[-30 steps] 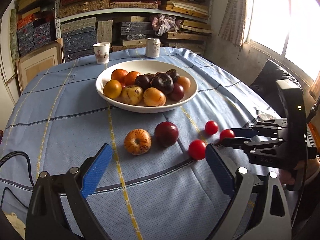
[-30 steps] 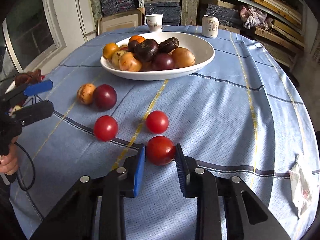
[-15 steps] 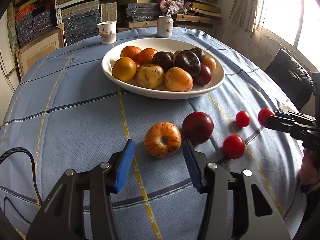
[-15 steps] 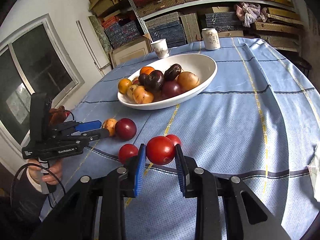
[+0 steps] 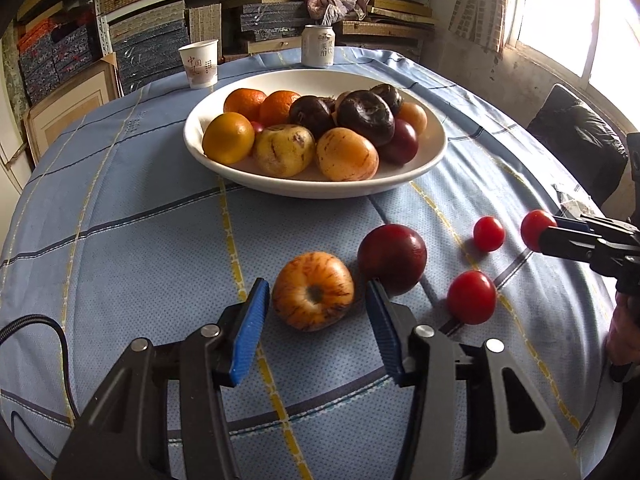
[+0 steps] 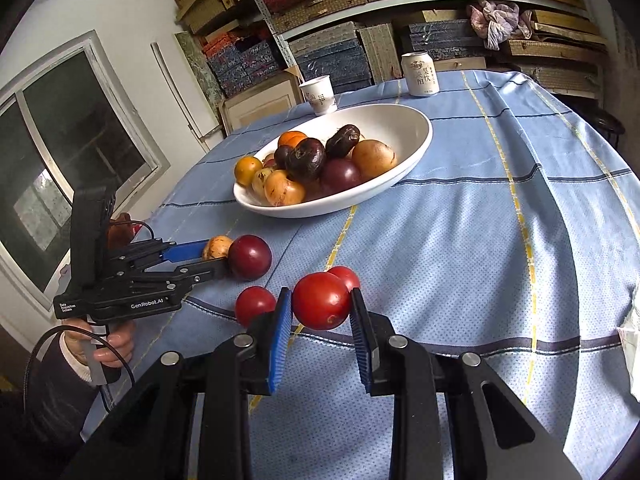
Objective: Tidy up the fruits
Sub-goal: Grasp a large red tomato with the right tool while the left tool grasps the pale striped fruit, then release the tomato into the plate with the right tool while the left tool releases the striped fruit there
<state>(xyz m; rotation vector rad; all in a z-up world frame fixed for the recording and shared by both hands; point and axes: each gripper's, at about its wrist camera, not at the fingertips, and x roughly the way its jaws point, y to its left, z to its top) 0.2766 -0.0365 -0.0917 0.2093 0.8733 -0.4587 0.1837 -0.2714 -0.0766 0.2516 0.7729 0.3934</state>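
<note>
A white bowl [image 5: 434, 152] heaped with oranges, dark and striped fruits sits mid-table; it also shows in the right wrist view [image 6: 420, 136]. My left gripper [image 5: 316, 300] is open around an orange striped fruit [image 5: 313, 297] lying on the blue cloth, pads not touching it. A dark red plum [image 5: 392, 258] lies just right of it. My right gripper [image 6: 320, 308] is shut on a red tomato [image 6: 321, 301] and holds it above the cloth. Two more tomatoes [image 5: 471, 297] [image 5: 488, 233] lie on the cloth.
A paper cup [image 5: 199, 64] and a drink can [image 5: 318, 46] stand behind the bowl. Shelves of boxes fill the back wall. A dark chair [image 5: 576, 140] stands at the right table edge. A crumpled wrapper [image 6: 632, 344] lies at the right.
My left gripper has come down and forward and narrowed around the striped fruit. My right gripper has lifted the tomato off the cloth and carried it up.
</note>
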